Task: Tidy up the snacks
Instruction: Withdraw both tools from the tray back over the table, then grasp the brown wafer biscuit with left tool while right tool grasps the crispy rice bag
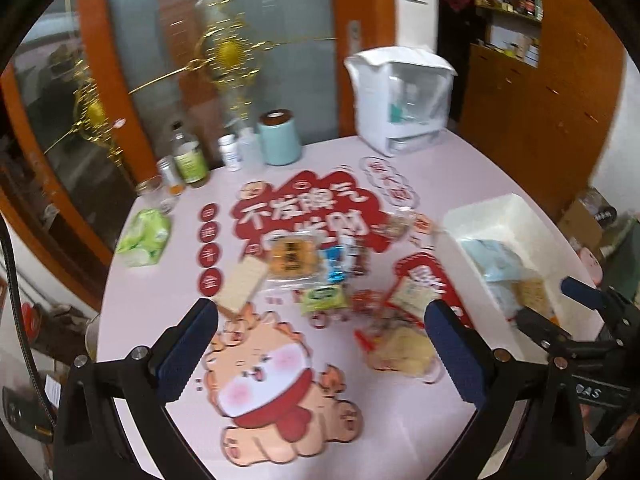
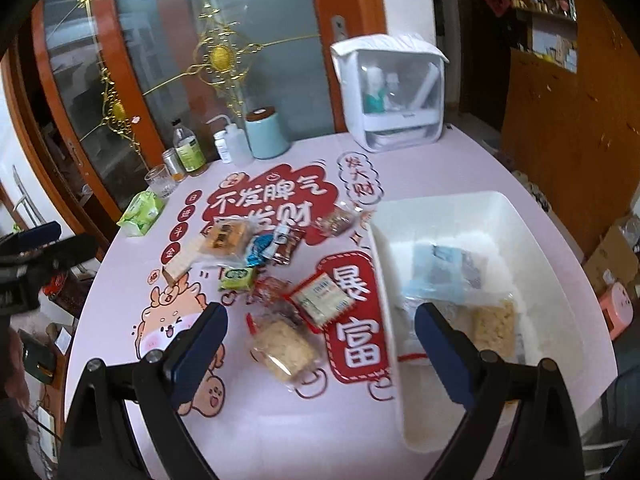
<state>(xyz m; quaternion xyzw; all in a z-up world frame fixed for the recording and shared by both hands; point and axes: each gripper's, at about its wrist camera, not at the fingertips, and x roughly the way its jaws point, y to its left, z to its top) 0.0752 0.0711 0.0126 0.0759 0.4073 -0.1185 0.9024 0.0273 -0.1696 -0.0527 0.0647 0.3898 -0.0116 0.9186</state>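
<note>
Teal canister (image 2: 266,135), green-label bottle (image 2: 189,150), glass (image 2: 160,181), perhaps tissues (image 2: 142,213)

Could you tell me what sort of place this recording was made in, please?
Most likely a lived-in home dining area: a pink table with festive stickers and loose snacks, a glass-paned wooden door behind it, and cluttered wooden shelving at the right.

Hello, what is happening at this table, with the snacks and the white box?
A person holds two tools over the table, both open and empty. Several snack packets lie loose in the middle. The white bin on the right already holds a few packets. The right tool hovers near the bin's edge; the left tool faces the pile.
</note>
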